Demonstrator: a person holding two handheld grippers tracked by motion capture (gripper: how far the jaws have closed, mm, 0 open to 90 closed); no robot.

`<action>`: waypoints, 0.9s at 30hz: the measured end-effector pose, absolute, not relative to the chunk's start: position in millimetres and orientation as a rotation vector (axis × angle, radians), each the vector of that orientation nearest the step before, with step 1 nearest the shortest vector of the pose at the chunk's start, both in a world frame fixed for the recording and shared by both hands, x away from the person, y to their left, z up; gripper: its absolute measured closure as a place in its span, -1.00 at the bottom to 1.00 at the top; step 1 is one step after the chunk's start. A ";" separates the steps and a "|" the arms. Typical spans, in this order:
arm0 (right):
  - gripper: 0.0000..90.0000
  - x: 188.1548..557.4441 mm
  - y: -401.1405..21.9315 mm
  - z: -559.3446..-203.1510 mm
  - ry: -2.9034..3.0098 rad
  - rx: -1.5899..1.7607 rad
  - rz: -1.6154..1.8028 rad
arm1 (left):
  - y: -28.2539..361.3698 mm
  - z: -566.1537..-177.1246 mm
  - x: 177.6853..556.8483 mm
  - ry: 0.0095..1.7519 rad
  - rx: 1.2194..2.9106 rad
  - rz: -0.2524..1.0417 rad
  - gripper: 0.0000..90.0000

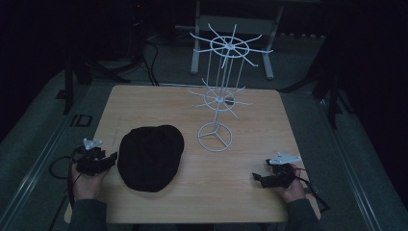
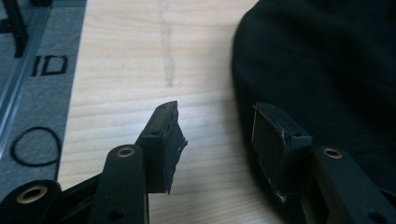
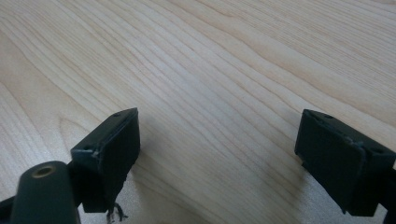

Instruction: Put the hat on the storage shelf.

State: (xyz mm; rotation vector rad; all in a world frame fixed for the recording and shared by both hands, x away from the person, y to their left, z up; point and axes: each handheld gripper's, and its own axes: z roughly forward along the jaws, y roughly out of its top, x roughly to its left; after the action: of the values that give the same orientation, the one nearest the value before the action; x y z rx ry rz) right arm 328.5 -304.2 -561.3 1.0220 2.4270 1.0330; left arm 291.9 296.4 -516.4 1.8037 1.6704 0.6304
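Left gripper view: black cap (image 2: pixel 322 60) beside the left gripper (image 2: pixel 219 140), fingers apart, nothing clamped.

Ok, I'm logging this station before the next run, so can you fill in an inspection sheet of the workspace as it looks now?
Surface: light wooden table, with a faint grey streak in the left gripper view.
Job's things: black cap lying flat at front left; white wire rack upright behind it, hooks bare.
Clutter: nothing seen.
Grippers: left gripper beside the cap's left edge, jaws apart, bare wood between them; right gripper at front right, jaws wide over bare wood.
Cables: one trailing from each gripper; black cables on the floor behind.
Surroundings: dark room, grey floor, white frame behind.
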 end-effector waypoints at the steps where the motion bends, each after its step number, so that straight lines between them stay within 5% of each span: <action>1: -0.69 328.5 -304.2 -561.3 2.427 1.022 1.033 | 293.8 -513.3 294.3 1.658 1.802 0.622 0.13; 27: -0.69 328.5 -304.3 -561.1 2.428 1.023 1.031 | 252.5 -497.8 377.7 1.570 1.962 0.541 -0.29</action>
State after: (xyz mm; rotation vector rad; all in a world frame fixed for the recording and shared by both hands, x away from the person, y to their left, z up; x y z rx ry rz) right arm 328.5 -304.3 -561.1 1.0231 2.4284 1.0308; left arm 377.7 252.5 -497.8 1.9618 1.5702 0.5411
